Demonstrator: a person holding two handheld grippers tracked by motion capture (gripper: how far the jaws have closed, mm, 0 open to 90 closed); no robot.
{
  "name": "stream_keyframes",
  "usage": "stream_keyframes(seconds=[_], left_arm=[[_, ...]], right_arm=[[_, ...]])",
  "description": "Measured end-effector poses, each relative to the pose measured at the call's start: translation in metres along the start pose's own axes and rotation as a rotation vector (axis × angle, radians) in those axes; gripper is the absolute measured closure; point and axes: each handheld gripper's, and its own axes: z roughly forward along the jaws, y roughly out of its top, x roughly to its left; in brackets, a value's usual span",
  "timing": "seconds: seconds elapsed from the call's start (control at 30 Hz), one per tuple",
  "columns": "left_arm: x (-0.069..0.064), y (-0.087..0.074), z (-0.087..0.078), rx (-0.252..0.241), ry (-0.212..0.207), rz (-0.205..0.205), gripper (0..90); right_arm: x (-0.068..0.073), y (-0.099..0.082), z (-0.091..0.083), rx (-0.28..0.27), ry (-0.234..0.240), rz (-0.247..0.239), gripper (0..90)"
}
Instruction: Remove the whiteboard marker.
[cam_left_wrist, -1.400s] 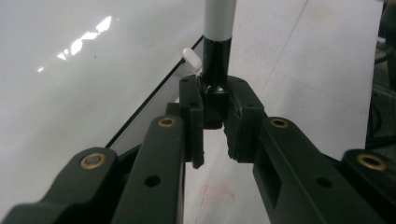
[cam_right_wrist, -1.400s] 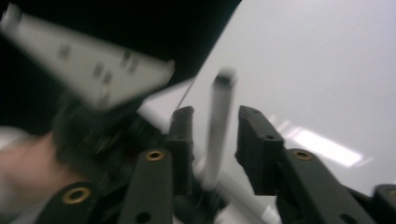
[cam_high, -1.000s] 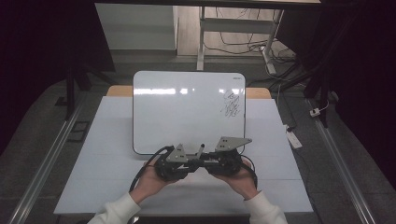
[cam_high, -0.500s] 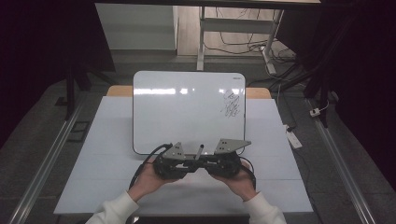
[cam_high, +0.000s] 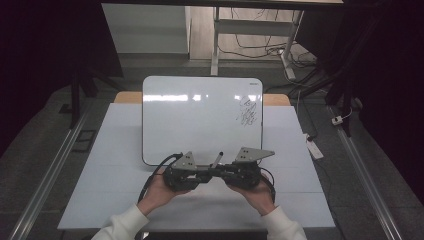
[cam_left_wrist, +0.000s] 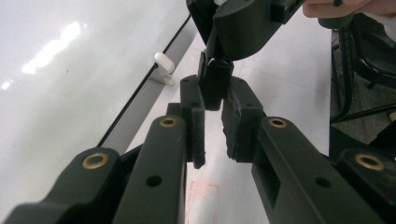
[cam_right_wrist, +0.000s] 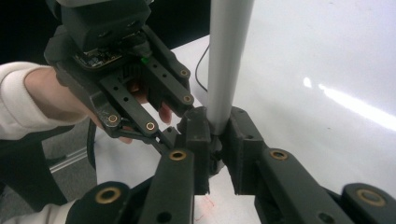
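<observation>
Slipping is the main risk, judged from the high view: both claws meet at the near edge of the whiteboard (cam_high: 190, 120), close to the middle of the counter (cam_high: 115, 150), and they share one thin marker (cam_high: 218, 159) that stands tilted between them. The left claw (cam_high: 206, 173) and right claw (cam_high: 221, 173) are both clenched on its lower end. If the hands pull unevenly, the marker could twist out, drop on the counter and roll, or its tip could streak the clean board beside the black scribble (cam_high: 249, 111) near the far right corner.

Seen from the left claw view, the black jaws pinch the marker's dark, blocky end (cam_left_wrist: 214, 81). The pads look rough and matt and hold only its tip, so the grip may be shallow. The board beside them is glossy white with a thin dark rim and a small white plastic tab (cam_left_wrist: 163, 65).

Seen from the right claw view, the barrel (cam_right_wrist: 224, 56) is a smooth, round, pale grey tube rising straight from the clenched pads (cam_right_wrist: 198, 128). Such a slick surface could slide through hard plastic jaws under a sharp tug.
</observation>
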Motion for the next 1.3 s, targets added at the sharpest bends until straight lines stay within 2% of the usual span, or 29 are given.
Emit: stream_keyframes(seconds=[0.1, 0.2, 0.37, 0.53, 0.7, 0.9, 1.03, 1.1, 1.17, 1.3], left_arm=[[-0.0008, 0.0001, 0.0005, 0.01, -0.014, 0.011, 78.2], [-0.0019, 0.0004, 0.0012, 0.034, -0.018, 0.039, 78.2], [-0.0017, 0.0003, 0.0015, 0.033, -0.032, 0.044, 78.3], [-0.0004, 0.0, 0.0017, 0.03, -0.047, 0.028, 78.3], [0.0016, 0.0001, -0.0007, 0.015, -0.069, 0.018, 78.3], [0.0006, 0.0001, 0.0003, 0.018, -0.093, 0.03, 78.3], [0.0006, 0.0003, 0.001, 0.024, -0.107, 0.036, 78.2], [0.0004, 0.0002, 0.0013, 0.023, -0.11, 0.035, 78.2], [0.0011, 0.0, 0.0017, 0.023, -0.112, 0.032, 78.1], [0.0051, -0.0012, 0.0004, 0.007, -0.109, -0.006, 75.0]], right_arm=[[-0.0003, 0.0011, 0.0015, 0.03, 0.03, -0.009, 71.5], [-0.0018, 0.0008, 0.0016, 0.053, 0.051, -0.015, 73.0], [-0.0048, 0.0007, 0.0004, 0.068, 0.087, -0.015, 69.7], [-0.0039, 0.0011, 0.0008, 0.083, 0.101, -0.031, 66.4], [-0.0031, 0.0004, 0.0015, 0.106, 0.086, -0.079, 65.1], [-0.0048, -0.0009, 0.0024, 0.1, 0.112, -0.069, 73.0], [-0.0052, -0.0014, 0.002, 0.106, 0.122, -0.064, 73.9], [-0.0051, -0.0012, 0.0021, 0.108, 0.125, -0.077, 74.7], [-0.0037, -0.001, 0.0018, 0.112, 0.116, -0.086, 75.0], [-0.003, -0.0018, 0.0026, 0.087, 0.093, -0.084, 75.9]])
